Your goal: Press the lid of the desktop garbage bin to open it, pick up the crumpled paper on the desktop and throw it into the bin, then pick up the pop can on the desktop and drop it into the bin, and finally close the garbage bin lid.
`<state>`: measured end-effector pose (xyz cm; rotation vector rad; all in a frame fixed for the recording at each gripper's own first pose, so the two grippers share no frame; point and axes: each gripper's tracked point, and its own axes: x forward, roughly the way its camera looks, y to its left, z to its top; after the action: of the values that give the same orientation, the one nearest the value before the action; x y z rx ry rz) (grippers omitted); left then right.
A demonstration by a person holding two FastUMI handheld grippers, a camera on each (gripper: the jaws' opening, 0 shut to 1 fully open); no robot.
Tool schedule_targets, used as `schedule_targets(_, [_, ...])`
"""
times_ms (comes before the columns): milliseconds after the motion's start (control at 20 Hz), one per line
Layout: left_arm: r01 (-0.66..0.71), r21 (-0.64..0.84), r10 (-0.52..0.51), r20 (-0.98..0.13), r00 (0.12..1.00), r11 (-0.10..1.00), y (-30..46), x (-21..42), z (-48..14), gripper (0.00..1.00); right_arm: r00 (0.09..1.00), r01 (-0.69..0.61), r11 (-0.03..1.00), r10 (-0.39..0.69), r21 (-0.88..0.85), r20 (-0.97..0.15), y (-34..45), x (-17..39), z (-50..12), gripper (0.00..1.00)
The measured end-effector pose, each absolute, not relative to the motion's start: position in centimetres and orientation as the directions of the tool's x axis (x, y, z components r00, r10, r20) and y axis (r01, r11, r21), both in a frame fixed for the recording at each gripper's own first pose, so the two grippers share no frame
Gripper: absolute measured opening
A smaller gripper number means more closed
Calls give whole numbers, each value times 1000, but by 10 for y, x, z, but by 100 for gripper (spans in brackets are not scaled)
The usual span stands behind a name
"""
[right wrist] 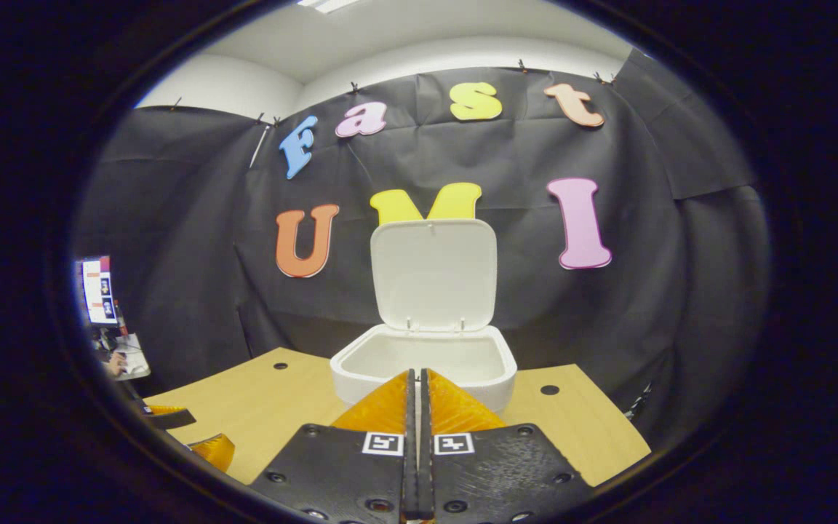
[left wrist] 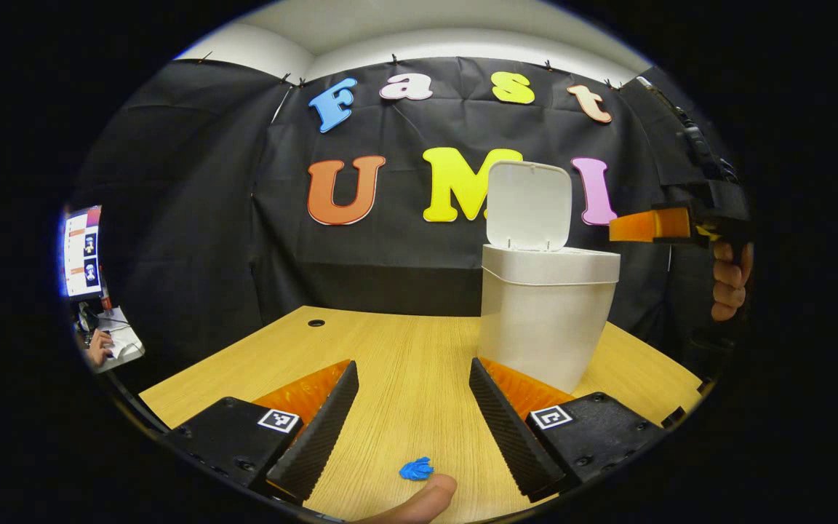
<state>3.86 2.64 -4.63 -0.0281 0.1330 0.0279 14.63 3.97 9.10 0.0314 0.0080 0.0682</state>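
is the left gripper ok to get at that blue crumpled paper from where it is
Probably yes. The left gripper is open, and the blue crumpled paper lies on the bare desktop in line with the gap between its fingers. The bin stands off to one side.

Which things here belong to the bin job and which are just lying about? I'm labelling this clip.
Job:
- garbage bin, on the desk
- its lid, standing open
- left claw, open, low over the desk
- right claw, shut, empty, in front of the bin's mouth

Lying about:
- small blue scrap on the desk
- monitor off to the side
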Motion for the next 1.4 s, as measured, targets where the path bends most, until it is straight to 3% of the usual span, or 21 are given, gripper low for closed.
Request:
schedule_targets(150, [-61,-28,56,-144,988,998,31,40,-49,99,999,-25,1000,25,4,36,26,122,89,1])
schedule_targets(350, [-59,2,58,-169,984,998,25,42,-55,99,995,-74,997,73,26,62,25,89,79,1])
schedule_targets(550, [-39,-12,37,-120,992,999,18,33,-65,99,991,-117,993,115,30,64,21,67,69,4])
schedule_targets(600, [-31,-5,30,-126,992,1000,18,31,-73,99,991,-122,992,120,28,64,19,62,66,39])
schedule_targets(700, [-18,-10,16,-153,988,1000,19,28,-90,99,993,-94,996,92,15,71,4,59,58,62])
schedule_targets(750, [-12,-14,10,-172,985,1000,20,26,-99,99,993,-97,995,96,9,74,3,56,54,66])
schedule_targets(900, [-9,-10,6,-208,978,1000,22,28,-121,99,993,-98,995,96,25,69,-9,47,37,95])
schedule_targets(1100, [18,-22,-24,-305,952,1000,16,29,-165,100,997,-66,997,64,36,53,-30,35,12,96])
schedule_targets(1400, [60,-6,-57,-430,901,998,13,22,-228,100,992,-123,992,123,26,24,-28,8,-41,95])
